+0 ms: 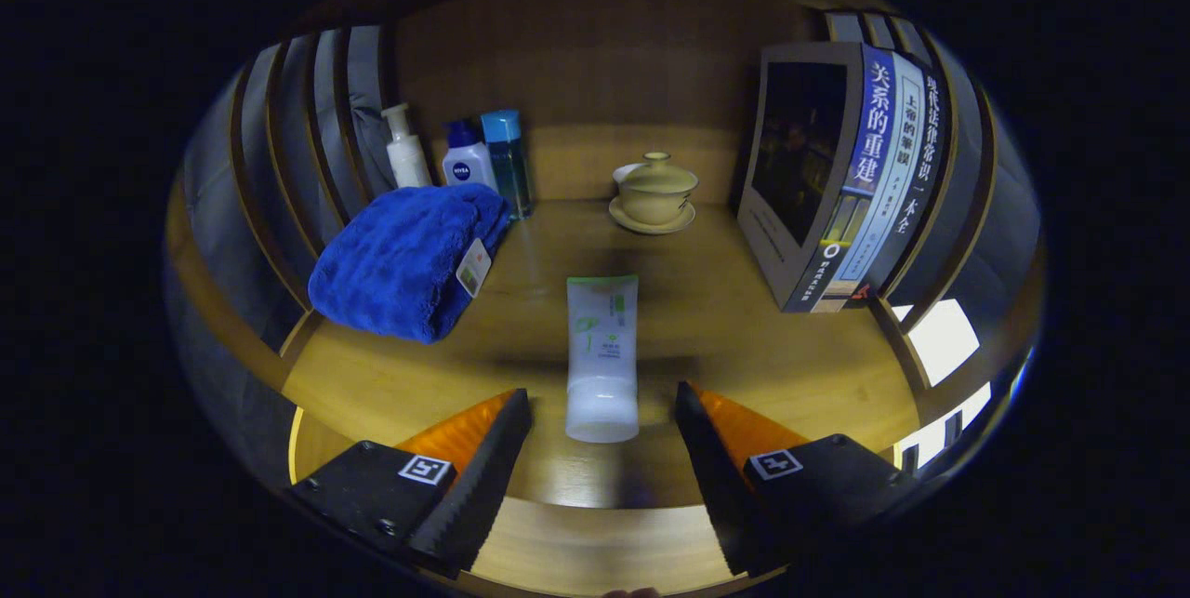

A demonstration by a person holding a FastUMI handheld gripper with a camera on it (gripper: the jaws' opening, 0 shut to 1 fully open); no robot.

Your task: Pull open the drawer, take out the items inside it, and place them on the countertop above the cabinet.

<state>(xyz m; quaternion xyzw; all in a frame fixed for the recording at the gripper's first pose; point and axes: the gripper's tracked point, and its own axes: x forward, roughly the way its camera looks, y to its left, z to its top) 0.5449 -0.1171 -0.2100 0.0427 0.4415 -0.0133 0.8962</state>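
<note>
A white squeeze tube point(602, 356) with a green end lies flat on the wooden countertop point(744, 338), its cap end pointing toward me. My gripper point(602, 421) stands open, its two fingers wide apart on either side of the tube's cap end without touching it. Nothing is held between the fingers.
A folded blue towel point(404, 259) lies left of the tube. Behind it stand a pump bottle point(405, 150), a white bottle point(467, 161) and a blue-capped bottle point(507, 161). A lidded teacup on a saucer point(654, 193) sits at the back. Upright books point(837, 179) stand at the right.
</note>
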